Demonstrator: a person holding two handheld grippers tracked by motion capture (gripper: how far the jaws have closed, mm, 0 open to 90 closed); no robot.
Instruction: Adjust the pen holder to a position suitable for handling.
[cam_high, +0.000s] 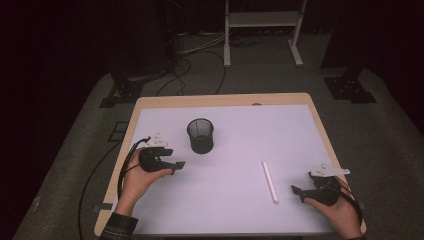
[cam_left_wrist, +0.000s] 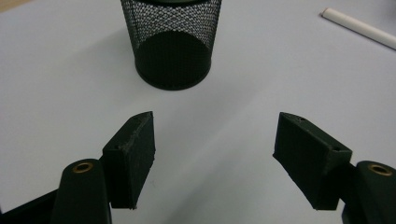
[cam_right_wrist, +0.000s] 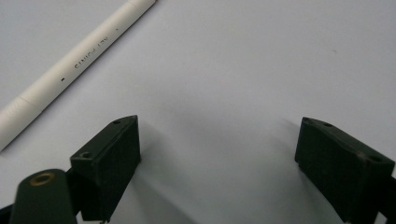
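A black mesh cup (cam_high: 200, 135) stands upright on the white sheet, left of centre. A white marker pen (cam_high: 270, 181) lies flat to its right, nearer the front. My left gripper (cam_high: 179, 165) is held low at the left, a short way in front of the cup (cam_left_wrist: 171, 43), jaws open with nothing between them (cam_left_wrist: 214, 140). My right gripper (cam_high: 295, 191) rests at the front right, just right of the pen (cam_right_wrist: 70, 70), open and empty (cam_right_wrist: 218, 154). The pen's far end (cam_left_wrist: 357, 28) shows at the upper right in the left gripper view.
The white sheet (cam_high: 240, 150) covers a wooden table (cam_high: 220, 100). Cables trail from both grippers; the left one loops off the table's left edge (cam_high: 122, 170). Beyond the table are dark floor, cables and a white stand (cam_high: 262, 30).
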